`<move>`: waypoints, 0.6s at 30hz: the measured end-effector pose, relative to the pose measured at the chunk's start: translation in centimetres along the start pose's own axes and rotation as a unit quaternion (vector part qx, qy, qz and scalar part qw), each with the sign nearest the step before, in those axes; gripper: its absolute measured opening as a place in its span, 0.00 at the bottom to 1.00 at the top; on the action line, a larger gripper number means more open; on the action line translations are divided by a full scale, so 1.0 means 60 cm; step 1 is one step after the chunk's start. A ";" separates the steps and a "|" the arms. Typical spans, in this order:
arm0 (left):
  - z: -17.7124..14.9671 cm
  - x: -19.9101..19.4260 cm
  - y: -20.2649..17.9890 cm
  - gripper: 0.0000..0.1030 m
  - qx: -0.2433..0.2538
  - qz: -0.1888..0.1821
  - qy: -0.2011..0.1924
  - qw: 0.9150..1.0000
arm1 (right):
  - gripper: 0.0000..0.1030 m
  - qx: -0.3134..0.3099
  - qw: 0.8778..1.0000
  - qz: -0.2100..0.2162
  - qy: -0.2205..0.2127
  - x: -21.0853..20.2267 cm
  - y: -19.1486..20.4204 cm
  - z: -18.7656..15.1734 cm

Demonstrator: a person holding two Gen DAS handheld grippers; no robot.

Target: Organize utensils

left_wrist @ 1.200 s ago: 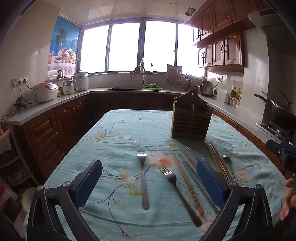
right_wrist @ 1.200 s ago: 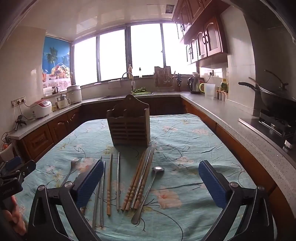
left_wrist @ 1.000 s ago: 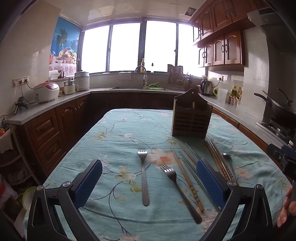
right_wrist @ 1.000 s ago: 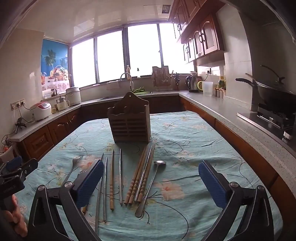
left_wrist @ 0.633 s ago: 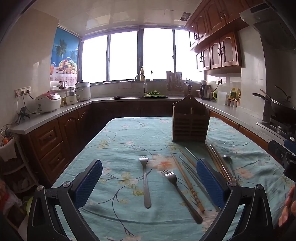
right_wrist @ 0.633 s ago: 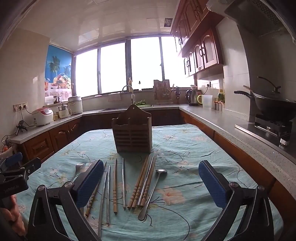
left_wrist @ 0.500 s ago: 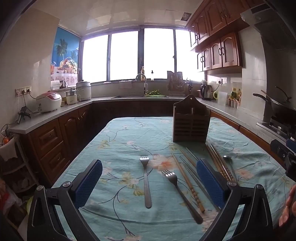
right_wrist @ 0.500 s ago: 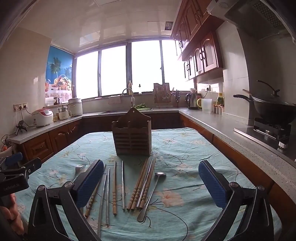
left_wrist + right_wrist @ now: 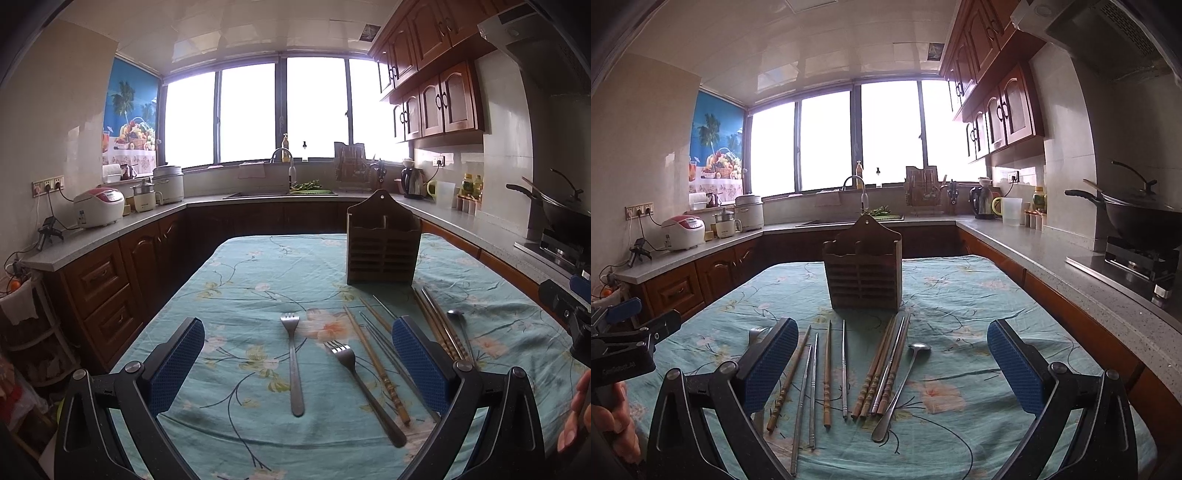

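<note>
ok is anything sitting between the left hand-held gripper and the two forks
Nothing visible does. The left hand-held gripper is open, and both forks lie on bare tablecloth ahead of it; the chopsticks lie to their right.

Tablecloth (image 9: pixel 236 288) teal w/ floral print; holder (image 9: pixel 864 273) dark brown wood; gripper pads (image 9: pixel 768 362) blue; forks (image 9: pixel 293 354) silver.

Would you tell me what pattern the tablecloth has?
Teal tablecloth with pale flowers and dark branch lines; clearest in the right wrist view.
</note>
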State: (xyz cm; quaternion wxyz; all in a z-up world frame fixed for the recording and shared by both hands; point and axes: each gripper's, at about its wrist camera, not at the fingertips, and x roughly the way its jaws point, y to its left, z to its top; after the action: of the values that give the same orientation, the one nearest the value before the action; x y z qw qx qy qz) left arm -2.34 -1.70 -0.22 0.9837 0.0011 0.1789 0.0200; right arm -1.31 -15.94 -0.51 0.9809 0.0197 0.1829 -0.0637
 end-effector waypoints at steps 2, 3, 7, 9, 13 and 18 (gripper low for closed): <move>0.000 0.001 0.001 0.99 -0.001 0.000 0.000 1.000 | 1.00 0.000 1.000 0.000 -0.001 -0.001 0.002 0.000; -0.001 0.000 0.001 0.99 -0.002 0.000 -0.001 1.000 | 1.00 0.000 1.000 0.001 -0.001 -0.001 0.002 0.000; -0.001 0.001 0.001 0.99 -0.002 -0.001 -0.001 1.000 | 1.00 0.000 1.000 0.000 -0.001 0.000 0.004 -0.001; 0.000 0.001 0.001 0.99 -0.001 -0.001 -0.002 1.000 | 1.00 0.001 1.000 0.000 -0.001 0.000 0.002 -0.001; 0.000 0.001 0.000 0.99 0.000 -0.002 -0.004 1.000 | 1.00 0.002 1.000 -0.001 -0.004 -0.001 0.002 0.000; 0.001 0.000 0.001 0.99 -0.001 -0.001 -0.007 1.000 | 1.00 0.001 1.000 0.000 -0.004 -0.001 0.002 0.001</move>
State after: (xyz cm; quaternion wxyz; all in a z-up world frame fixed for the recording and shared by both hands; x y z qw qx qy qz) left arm -2.32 -1.62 -0.16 0.9849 -0.0001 0.1720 0.0192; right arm -1.36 -15.81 -0.44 0.9816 0.0204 0.1789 -0.0641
